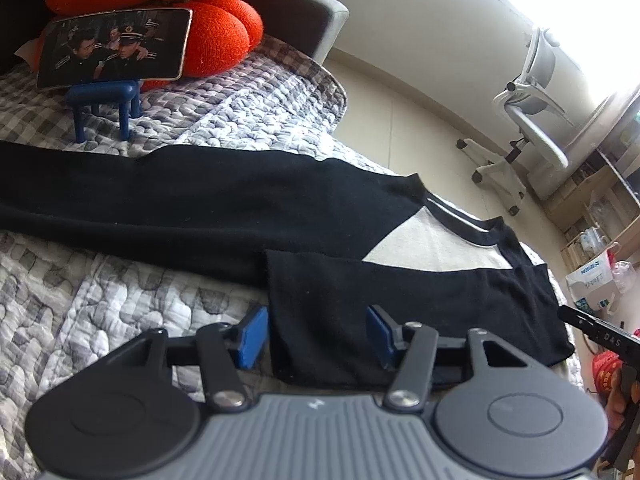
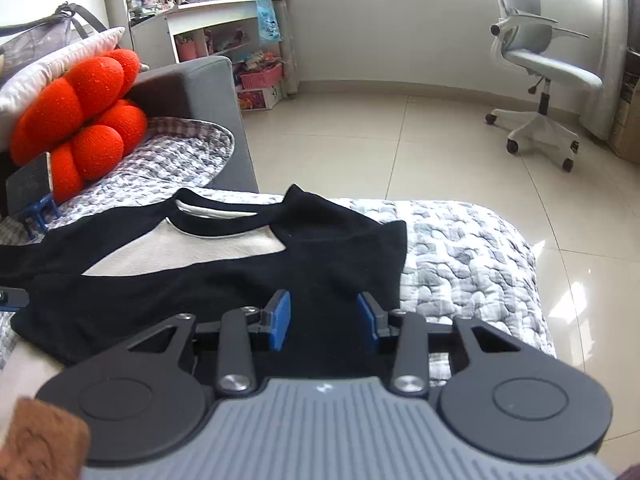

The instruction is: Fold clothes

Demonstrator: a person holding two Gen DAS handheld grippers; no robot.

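Observation:
A black and white raglan shirt (image 1: pixel 200 200) lies flat on the quilted bed. One black sleeve (image 1: pixel 400 300) is folded across its white front; the other sleeve stretches left. My left gripper (image 1: pixel 316 334) is open, its blue pads astride the folded sleeve's cuff end, just above the cloth. My right gripper (image 2: pixel 324 320) is open over the shirt's (image 2: pixel 240 280) black shoulder part near the bed's right side. The white chest panel (image 2: pixel 192 248) and black collar show beyond it. The right gripper's body shows at the left wrist view's right edge.
An orange knot cushion (image 1: pixel 216 24) and a tablet (image 1: pixel 116 48) on a blue stand (image 1: pixel 104 100) sit at the bed's head. A grey sofa arm (image 2: pixel 200 96) stands beyond. A white office chair (image 2: pixel 540 64) stands on the tiled floor. Shelves (image 2: pixel 224 32) line the wall.

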